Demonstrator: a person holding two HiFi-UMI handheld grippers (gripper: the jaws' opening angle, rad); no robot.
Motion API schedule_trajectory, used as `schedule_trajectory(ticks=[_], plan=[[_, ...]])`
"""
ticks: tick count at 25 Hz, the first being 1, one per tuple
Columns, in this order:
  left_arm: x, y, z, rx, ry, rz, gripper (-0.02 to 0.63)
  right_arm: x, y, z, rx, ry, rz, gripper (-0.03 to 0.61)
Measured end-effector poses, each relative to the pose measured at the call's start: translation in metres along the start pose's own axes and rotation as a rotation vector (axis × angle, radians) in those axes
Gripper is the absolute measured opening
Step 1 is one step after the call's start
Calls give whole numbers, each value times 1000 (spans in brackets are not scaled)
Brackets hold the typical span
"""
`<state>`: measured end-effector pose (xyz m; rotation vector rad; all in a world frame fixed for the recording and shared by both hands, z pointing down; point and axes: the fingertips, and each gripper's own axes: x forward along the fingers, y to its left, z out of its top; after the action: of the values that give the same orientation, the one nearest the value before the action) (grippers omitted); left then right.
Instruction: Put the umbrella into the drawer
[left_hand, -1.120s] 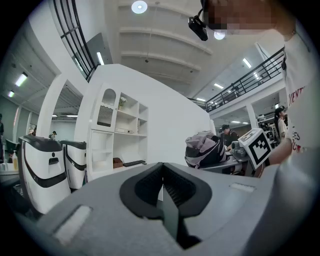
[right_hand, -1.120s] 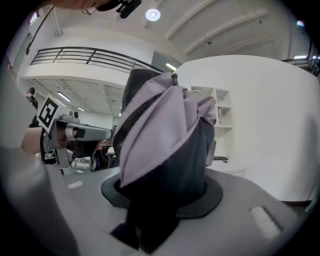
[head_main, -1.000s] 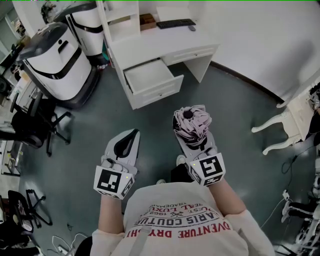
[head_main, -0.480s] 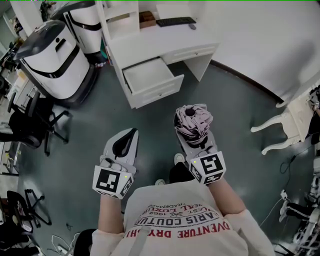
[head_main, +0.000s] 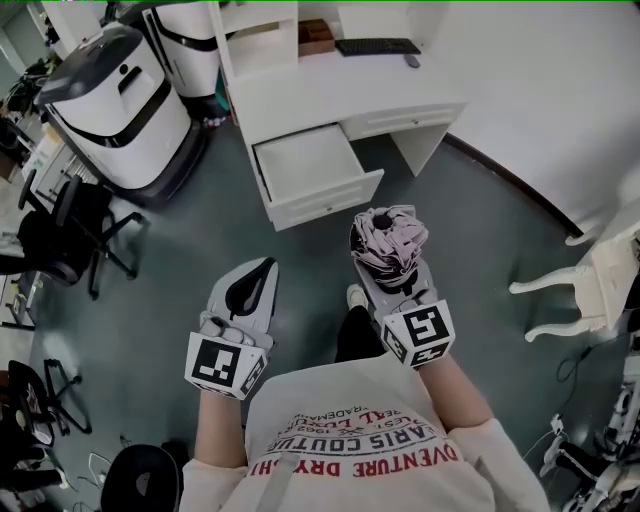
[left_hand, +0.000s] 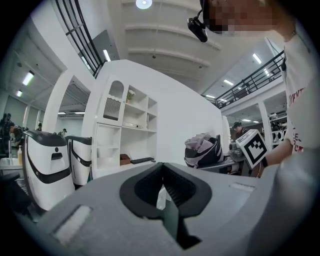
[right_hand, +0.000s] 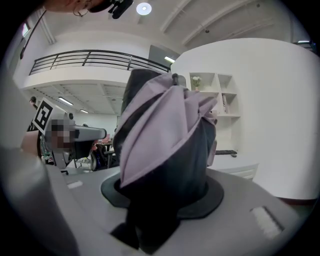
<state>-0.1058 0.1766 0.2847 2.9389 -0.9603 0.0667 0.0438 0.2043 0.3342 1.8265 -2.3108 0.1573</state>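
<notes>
A folded umbrella, lilac and dark, stands upright in my right gripper, which is shut on its lower part. In the right gripper view the umbrella fills the space between the jaws. My left gripper is held beside it at the left, shut with nothing in it; its tips meet in the left gripper view. Ahead on the floor stands a white desk with its drawer pulled out and bare inside. Both grippers are short of the drawer front.
Two large white and black machines stand left of the desk. A black office chair is at the left, a white curved-leg piece of furniture at the right. A keyboard lies on the desk. A shoe shows below the umbrella.
The person has stepped towards the desk, so the open drawer now lies closer to both grippers. The umbrella stays held in the right gripper; the left stays shut.
</notes>
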Motion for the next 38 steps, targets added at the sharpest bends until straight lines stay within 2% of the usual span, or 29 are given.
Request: schedule_trajectory(ticks=[5,12,20,24,29,38], plan=[[68,20,4,-6,22,76,3,58,-60,5,19,22,75,198],[177,55,18,-28,24,174,3,142,-146,18,-10,69,190,198],[257,93,3,-75,48,294,3,228,-202,12,-55,125,337,199],[271,109,-10,-92,67,317,3,257,-207,4,-57,154,380,199],[283,150,-16,-122,67,346,3,297,-196,-1,-79,186,440,199],[297,222,-46,-134,44,310,5,373,-150,-37,-283,301,626,201]])
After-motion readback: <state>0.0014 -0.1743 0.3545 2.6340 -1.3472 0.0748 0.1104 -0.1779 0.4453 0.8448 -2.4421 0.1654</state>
